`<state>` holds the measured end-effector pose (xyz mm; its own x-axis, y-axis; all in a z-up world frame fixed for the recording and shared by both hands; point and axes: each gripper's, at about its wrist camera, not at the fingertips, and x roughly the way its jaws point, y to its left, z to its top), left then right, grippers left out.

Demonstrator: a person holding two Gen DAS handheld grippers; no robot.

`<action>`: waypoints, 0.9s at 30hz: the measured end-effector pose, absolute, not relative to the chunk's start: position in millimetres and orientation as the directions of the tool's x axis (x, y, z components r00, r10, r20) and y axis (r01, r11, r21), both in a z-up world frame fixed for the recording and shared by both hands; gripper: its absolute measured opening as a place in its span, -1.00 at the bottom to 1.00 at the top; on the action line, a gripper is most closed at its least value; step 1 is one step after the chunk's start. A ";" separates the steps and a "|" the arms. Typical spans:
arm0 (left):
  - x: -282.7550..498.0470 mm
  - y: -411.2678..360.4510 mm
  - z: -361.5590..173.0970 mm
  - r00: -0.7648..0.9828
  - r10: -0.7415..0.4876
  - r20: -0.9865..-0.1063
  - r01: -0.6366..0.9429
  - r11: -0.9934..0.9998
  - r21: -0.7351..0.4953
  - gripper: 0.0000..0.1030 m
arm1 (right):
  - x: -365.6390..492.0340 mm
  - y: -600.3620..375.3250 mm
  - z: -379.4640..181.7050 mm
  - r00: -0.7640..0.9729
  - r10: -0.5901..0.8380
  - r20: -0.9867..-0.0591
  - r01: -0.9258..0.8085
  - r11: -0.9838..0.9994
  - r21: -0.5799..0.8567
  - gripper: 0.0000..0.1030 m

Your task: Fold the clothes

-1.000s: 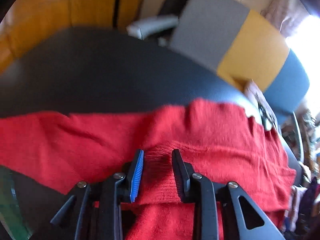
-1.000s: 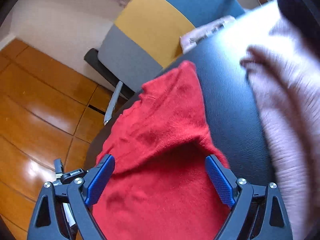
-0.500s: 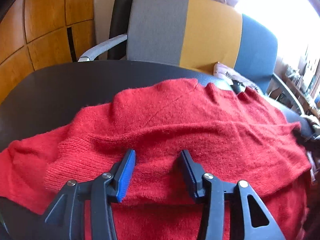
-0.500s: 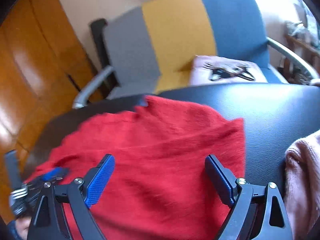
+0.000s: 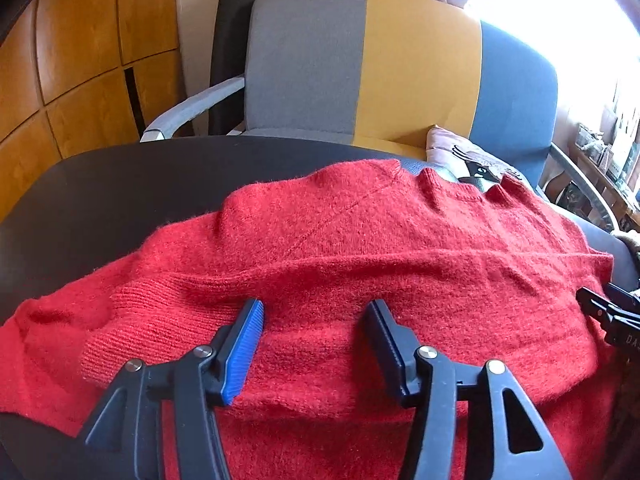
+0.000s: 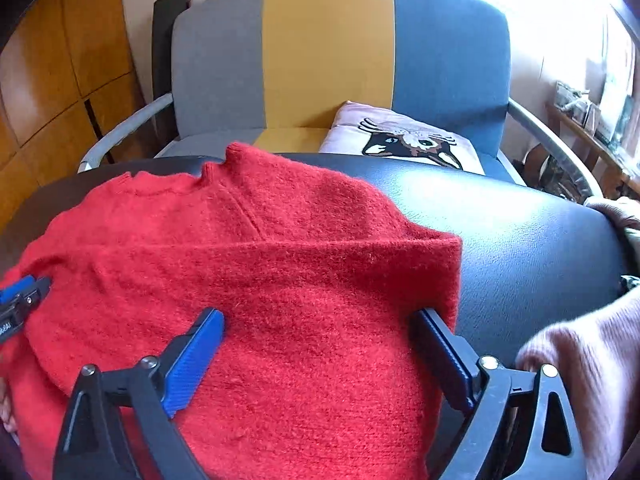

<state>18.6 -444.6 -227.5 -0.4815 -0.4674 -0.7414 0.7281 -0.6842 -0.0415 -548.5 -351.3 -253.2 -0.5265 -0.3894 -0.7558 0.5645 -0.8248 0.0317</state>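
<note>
Over the red sweater (image 5: 360, 264) both grippers tilt down, left gripper (image 5: 314, 326) just opening, right gripper (image 6: 316, 334) wide (nothing clamped), black table (image 6: 520, 232), striped armchair (image 6: 328, 48) beyond.

I only get partial white lettering on each hand-held gripper body: "DA" on the right hand-held gripper (image 5: 612, 316), a blurred, unreadable fragment on the left hand-held gripper (image 6: 18, 306); nothing else legible

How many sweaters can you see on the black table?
2. The red sweater lies spread across the table, under both grippers. A pale pink sweater sits at the table's right edge, only partly in view. More could be hidden out of frame.
</note>
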 end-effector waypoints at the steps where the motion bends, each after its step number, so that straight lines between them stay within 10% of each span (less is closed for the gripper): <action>1: 19.9 -445.4 -227.1 -0.488 -0.462 -0.740 0.728 -0.684 -0.053 0.06 | -546.8 -351.1 -252.5 -0.532 -0.383 -0.755 0.563 -0.826 0.021 0.88; 12: 38.3 -458.4 -220.8 -0.566 -0.378 -0.733 0.718 -0.663 -0.212 0.06 | -531.2 -348.2 -254.6 -0.574 -0.323 -0.753 0.528 -0.848 -0.039 0.99; 27: 294.0 -585.4 -188.7 -0.292 -0.533 -0.794 0.956 -0.135 -0.261 0.15 | -531.1 -345.1 -256.7 -0.566 -0.339 -0.751 0.528 -0.849 -0.015 1.00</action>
